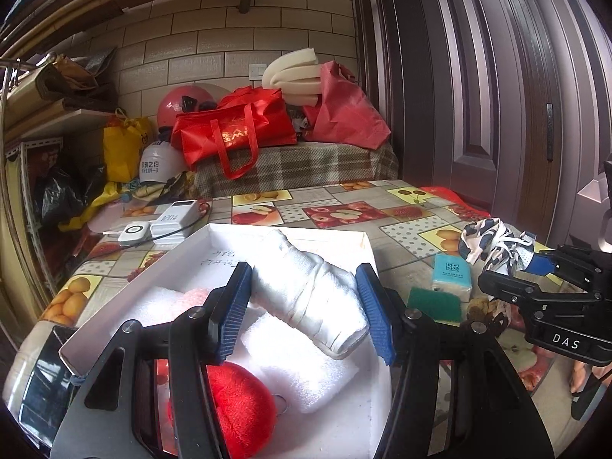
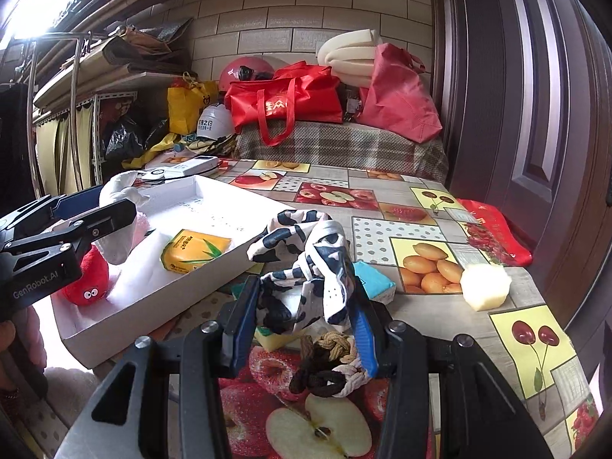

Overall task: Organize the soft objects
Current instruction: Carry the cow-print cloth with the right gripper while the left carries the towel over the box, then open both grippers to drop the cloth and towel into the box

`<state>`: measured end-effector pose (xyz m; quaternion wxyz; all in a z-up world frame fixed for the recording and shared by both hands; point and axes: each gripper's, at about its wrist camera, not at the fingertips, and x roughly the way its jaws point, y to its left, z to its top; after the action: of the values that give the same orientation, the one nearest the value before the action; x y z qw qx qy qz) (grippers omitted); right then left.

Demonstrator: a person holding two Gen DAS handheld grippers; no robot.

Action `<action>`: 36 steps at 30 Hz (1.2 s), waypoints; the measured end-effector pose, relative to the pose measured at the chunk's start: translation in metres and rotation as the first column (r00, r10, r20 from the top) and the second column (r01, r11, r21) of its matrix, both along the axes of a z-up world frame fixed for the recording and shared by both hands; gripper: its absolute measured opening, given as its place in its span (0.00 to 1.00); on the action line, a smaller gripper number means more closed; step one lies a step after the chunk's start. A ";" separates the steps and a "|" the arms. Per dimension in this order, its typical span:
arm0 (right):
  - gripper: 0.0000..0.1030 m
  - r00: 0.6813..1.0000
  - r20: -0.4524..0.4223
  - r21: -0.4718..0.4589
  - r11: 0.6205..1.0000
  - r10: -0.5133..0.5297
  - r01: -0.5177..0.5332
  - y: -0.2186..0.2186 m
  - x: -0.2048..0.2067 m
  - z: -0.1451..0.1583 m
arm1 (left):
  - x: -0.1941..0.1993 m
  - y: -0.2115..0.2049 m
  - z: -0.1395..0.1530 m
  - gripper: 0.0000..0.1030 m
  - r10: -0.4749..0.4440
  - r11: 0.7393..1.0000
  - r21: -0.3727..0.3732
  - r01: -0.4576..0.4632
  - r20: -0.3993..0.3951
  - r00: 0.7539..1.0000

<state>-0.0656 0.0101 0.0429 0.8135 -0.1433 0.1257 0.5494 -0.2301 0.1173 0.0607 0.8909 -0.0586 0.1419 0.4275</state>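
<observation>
My left gripper [image 1: 302, 306] is shut on a white rolled cloth [image 1: 317, 294], which it holds over the open white box [image 1: 290, 231]. In the box lie a red plush toy [image 1: 237, 409], a folded white towel [image 1: 298, 363] and a yellow tissue pack [image 2: 195, 250]. To the right of the box, my right gripper [image 2: 302, 313] is shut on a black-and-white patterned cloth [image 2: 306, 252] just above the table. Under it lie a brown braided cord [image 2: 325, 363], a blue tissue pack [image 2: 376, 283] and a green sponge [image 1: 434, 304]. Each gripper shows in the other's view: the left gripper [image 2: 99, 206] and the right gripper [image 1: 516, 267].
A pale yellow sponge [image 2: 485, 283] lies on the fruit-print tablecloth to the right. White power banks [image 1: 176, 218] sit behind the box. Red bags [image 1: 233, 130], helmets and foam are piled at the back. A dark door [image 1: 497, 95] stands close on the right. A hand [image 2: 23, 336] shows at the left edge.
</observation>
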 end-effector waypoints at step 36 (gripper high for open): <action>0.43 0.988 0.013 -0.045 0.987 0.156 -0.155 0.130 -0.063 0.003 | -0.058 0.093 -0.007 0.55 0.218 0.973 -0.078 -0.216 0.011 0.976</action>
<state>-0.1287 0.1398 0.0459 0.7658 -0.1749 0.1193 0.6072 -0.2882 0.2099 0.0538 0.8373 -0.1118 0.1421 0.5159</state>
